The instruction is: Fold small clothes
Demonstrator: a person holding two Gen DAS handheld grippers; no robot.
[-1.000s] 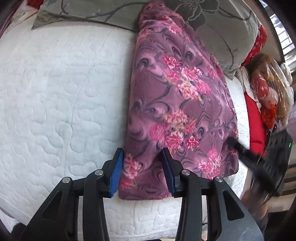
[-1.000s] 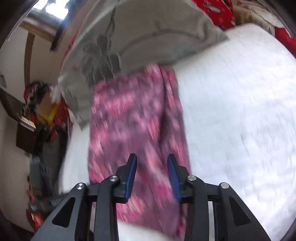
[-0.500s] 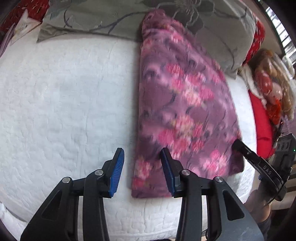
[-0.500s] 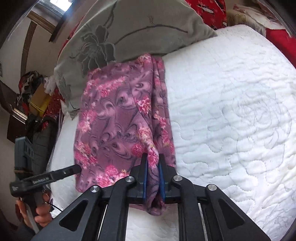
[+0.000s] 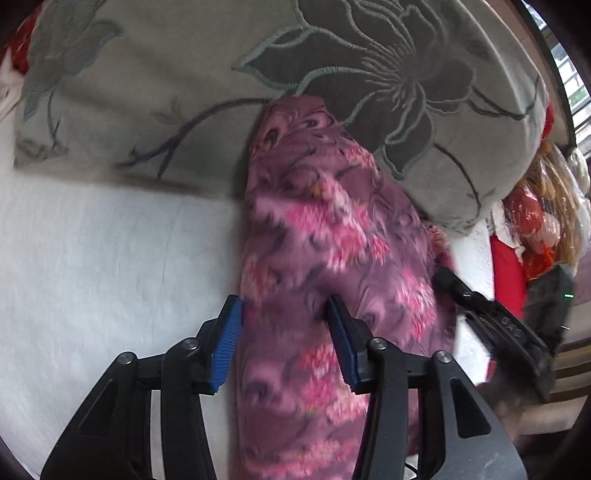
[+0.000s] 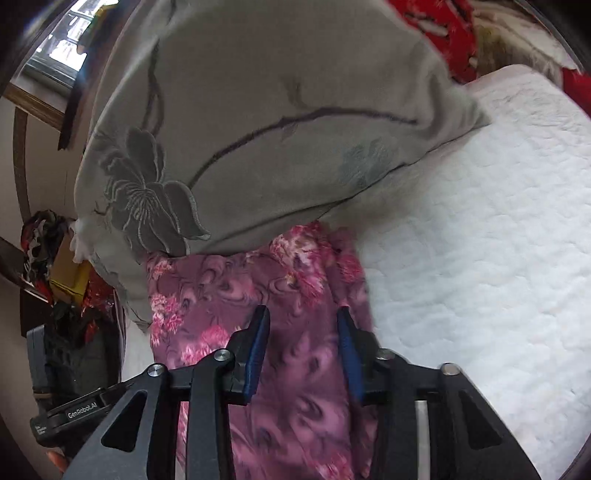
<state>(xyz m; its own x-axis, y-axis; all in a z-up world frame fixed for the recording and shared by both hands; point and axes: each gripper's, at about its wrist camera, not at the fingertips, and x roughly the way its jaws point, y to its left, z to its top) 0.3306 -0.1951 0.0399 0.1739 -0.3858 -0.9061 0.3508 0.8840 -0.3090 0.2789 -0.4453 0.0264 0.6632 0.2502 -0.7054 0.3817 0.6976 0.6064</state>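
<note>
- The purple flowered cloth lies lengthwise on the white quilted bed, its far end against the grey embroidered pillow.
- Our left gripper is opening, the fleecy cloth between its ribbed blue pads, unpinched.
- Our right gripper shows parted jaws over the cloth.
- Red bedding lies behind the pillow.

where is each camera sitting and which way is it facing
left wrist: on the left gripper, facing down along its opening fingers at a purple floral fleece garment between them; right gripper at right.
right wrist: on the right gripper, facing down past its open fingers over the same garment; left gripper at lower left.
shared: garment, grey flower-embroidered pillow, white quilted bedcover.
</note>
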